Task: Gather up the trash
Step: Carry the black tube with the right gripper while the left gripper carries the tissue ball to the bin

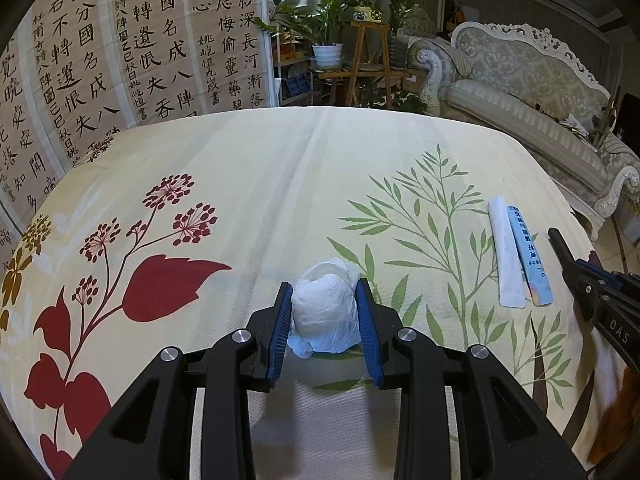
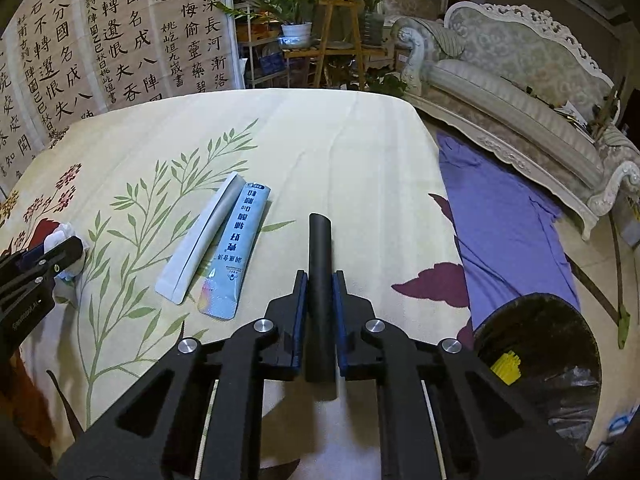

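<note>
Two grippers are seen over a tabletop (image 2: pixel 360 152) covered by a pale cloth printed with green leaves and dark red flowers. The left gripper (image 1: pixel 325 312) is closed partway on a crumpled white tissue wad (image 1: pixel 326 312); its blue pads are pressed against both sides of the wad, which is held at the near middle of the tabletop. The right gripper (image 2: pixel 320 280) is clamped shut on a black tube (image 2: pixel 320 280), which is gripped along its length and is pointed forward past the jaws. No earlier view is given, so nothing is said about jaw motion.

Two flat packets are laid side by side on the cloth, between the grippers: a white packet (image 2: pixel 202 240) and, touching it on its right, a light blue packet (image 2: pixel 236 248) printed with dark characters. To the right of the tabletop, near and below its edge, a black trash bin (image 2: pixel 536 364) lined with a dark bag is seen, with something yellow inside. A purple cloth (image 2: pixel 500 220) is spread on the floor beyond the bin. A pale ornate sofa (image 2: pixel 520 64) is placed at the far right, and potted plants (image 1: pixel 328 24) and calligraphy sheets (image 1: pixel 120 40) are seen at the far side.
</note>
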`<state>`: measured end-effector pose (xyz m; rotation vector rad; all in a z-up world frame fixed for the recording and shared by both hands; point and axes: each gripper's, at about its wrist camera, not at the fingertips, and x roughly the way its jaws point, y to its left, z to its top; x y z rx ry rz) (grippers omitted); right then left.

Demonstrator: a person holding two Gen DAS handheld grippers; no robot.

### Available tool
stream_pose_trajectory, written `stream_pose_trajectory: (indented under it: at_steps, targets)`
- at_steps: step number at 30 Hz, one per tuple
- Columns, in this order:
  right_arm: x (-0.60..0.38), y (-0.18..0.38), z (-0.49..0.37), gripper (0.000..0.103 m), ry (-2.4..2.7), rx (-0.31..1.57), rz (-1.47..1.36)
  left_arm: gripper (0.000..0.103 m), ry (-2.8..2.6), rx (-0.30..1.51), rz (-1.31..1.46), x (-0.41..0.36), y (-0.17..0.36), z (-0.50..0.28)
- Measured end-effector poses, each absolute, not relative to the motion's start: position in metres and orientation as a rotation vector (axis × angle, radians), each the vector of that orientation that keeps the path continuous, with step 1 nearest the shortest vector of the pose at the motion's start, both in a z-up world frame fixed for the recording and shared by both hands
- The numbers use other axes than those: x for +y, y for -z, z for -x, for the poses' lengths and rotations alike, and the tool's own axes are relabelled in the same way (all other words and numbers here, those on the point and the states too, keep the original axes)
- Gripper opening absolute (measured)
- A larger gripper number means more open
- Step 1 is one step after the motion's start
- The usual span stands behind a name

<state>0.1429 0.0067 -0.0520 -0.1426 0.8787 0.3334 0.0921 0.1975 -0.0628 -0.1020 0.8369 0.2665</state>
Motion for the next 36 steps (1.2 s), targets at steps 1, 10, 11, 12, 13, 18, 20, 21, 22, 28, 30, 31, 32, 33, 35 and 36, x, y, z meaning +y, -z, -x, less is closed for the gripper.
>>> stream_pose_trajectory:
  at_steps: [1,10,11,12,13,18,20,21,22,28,30,31,32,33,35,36]
  targets:
    - [0.006,0.052,-0.142,0.012,-0.332,0.878,0.137,0.032,-0.265,0.836,0.106,0.197,0.063,-0.092]
    - [-0.009,0.041,-0.115,0.012,-0.312,0.848,0.080,0.030,-0.223,0.824,0.135,0.197,0.059,-0.084]
    - [-0.011,0.040,-0.110,0.012,-0.310,0.842,0.075,0.030,-0.214,0.820,0.134,0.195,0.058,-0.081]
    - [-0.013,0.039,-0.108,0.012,-0.308,0.839,0.072,0.030,-0.202,0.815,0.135,0.191,0.057,-0.078]
    - [-0.015,0.037,-0.103,0.012,-0.307,0.833,0.068,0.030,-0.188,0.808,0.139,0.187,0.056,-0.074]
    - [-0.025,0.030,-0.081,0.012,-0.299,0.809,0.051,0.029,-0.133,0.787,0.120,0.165,0.050,-0.056]
    - [-0.030,0.028,-0.072,0.012,-0.291,0.802,0.042,0.029,-0.104,0.776,0.111,0.151,0.047,-0.048]
    - [-0.033,0.027,-0.066,0.012,-0.285,0.797,0.037,0.029,-0.092,0.771,0.106,0.146,0.046,-0.046]
    - [-0.036,0.026,-0.063,0.012,-0.281,0.793,0.036,0.029,-0.079,0.767,0.101,0.139,0.044,-0.043]
    - [-0.059,0.020,-0.039,0.012,-0.223,0.755,0.039,0.029,-0.014,0.731,0.066,0.101,0.034,-0.031]
    - [-0.068,0.019,-0.033,0.012,-0.199,0.744,0.038,0.029,-0.001,0.723,0.056,0.093,0.031,-0.030]
    - [-0.075,0.018,-0.030,0.012,-0.186,0.739,0.033,0.029,0.011,0.720,0.052,0.086,0.030,-0.029]
    - [-0.080,0.017,-0.029,0.012,-0.175,0.735,0.027,0.029,0.018,0.719,0.048,0.083,0.029,-0.028]
    - [-0.085,0.017,-0.027,0.012,-0.164,0.731,0.021,0.029,0.027,0.716,0.043,0.078,0.028,-0.028]
    - [-0.097,0.015,-0.023,0.012,-0.136,0.719,0.011,0.029,0.047,0.708,0.028,0.066,0.025,-0.028]
    - [-0.101,0.015,-0.022,0.012,-0.126,0.715,0.007,0.029,0.054,0.706,0.023,0.062,0.024,-0.028]
